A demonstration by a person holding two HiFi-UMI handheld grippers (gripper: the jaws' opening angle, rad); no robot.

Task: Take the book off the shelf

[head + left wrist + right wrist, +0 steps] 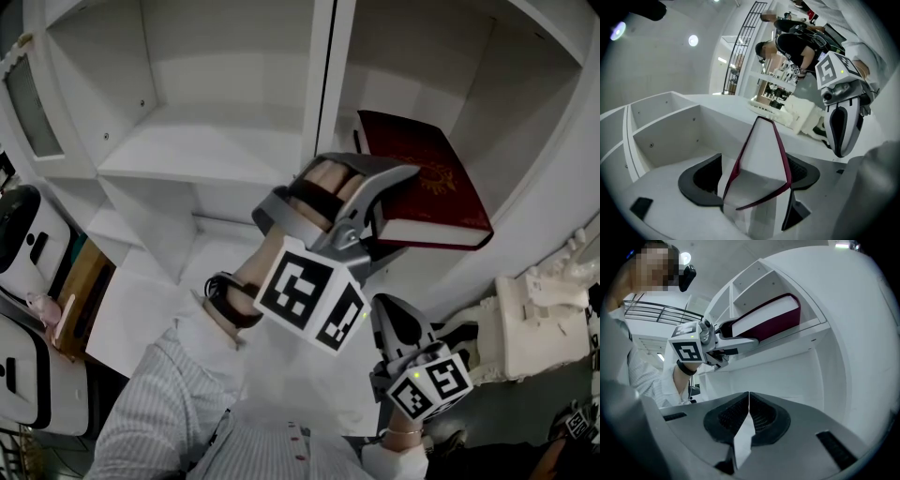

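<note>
A dark red hardback book (422, 178) lies flat in the right bay of the white shelf unit (187, 141), its near end sticking out past the shelf edge. My left gripper (375, 220) is at that end with its jaws spread wide above and below the book (761, 159). The pages fill most of the gap, and I see no firm press of the pads. From the right gripper view, the book (768, 317) rests on its board and the left gripper (724, 336) reaches in from the left. My right gripper (403, 328) hangs lower, shut and empty (747, 416).
The left shelf bays hold nothing. A white ornate carved piece (530, 319) stands right of the shelf unit. White machines (28, 234) sit at the far left. A person (792, 42) and a railing show in the background.
</note>
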